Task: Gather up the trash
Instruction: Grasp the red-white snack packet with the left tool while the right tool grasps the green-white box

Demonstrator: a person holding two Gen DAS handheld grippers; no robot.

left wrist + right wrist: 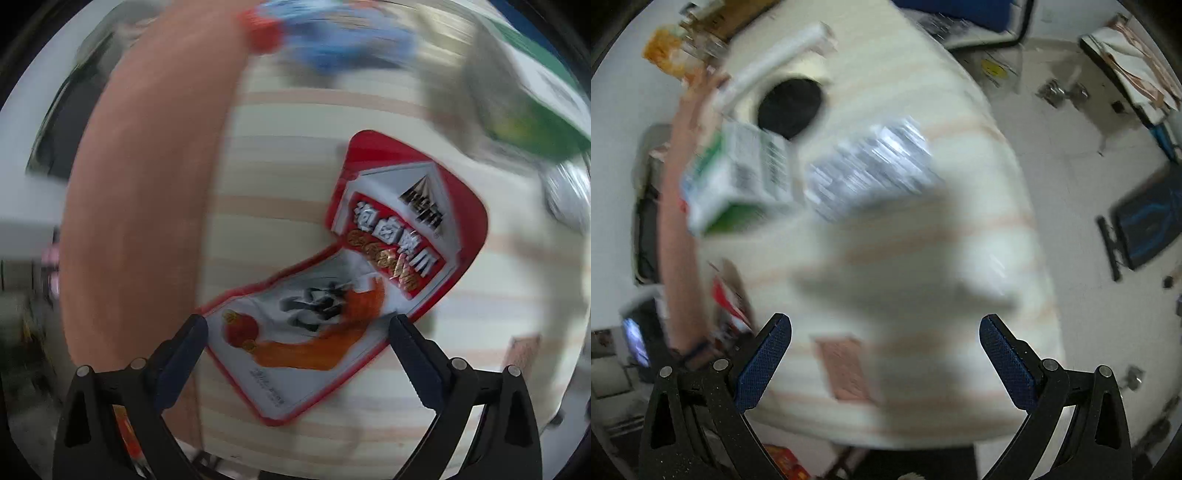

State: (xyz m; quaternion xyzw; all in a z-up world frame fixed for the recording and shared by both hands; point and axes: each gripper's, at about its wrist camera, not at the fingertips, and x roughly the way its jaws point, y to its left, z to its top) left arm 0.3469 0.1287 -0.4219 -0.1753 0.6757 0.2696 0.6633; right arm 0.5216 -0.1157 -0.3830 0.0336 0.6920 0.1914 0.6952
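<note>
Left wrist view, heavy motion blur. Our left gripper [297, 325] hangs over the striped tablecloth [280, 177], fingers spread wide and holding nothing. Between and just beyond the fingertips lies a red-and-white snack wrapper [354, 280], flat on the cloth, printed face up, its near end reaching in between the two pads. We cannot tell whether either pad touches it. To the left a bare forearm [147, 192] runs from the lower edge up toward the top of the frame. At the top, a blue blurred item with a red cap [332, 40]; we cannot identify it. At far right, a green-and-white carton [532, 96], smeared.

Right wrist view, also blurred. At left, the same forearm [679, 206] stretches up along the table's edge. Beside it a green-and-white carton [738, 181] sits on the cloth, then a silvery crinkled wrapper [871, 170] just to its right. Behind them, a white roll [775, 62] and a round dark opening [788, 107]. Near the gripper a pinkish flat slip [846, 369] lies on the cloth. Our right gripper [884, 332] hovers above the table, fingers wide apart, empty. Tiled floor [1071, 177] at right.
</note>
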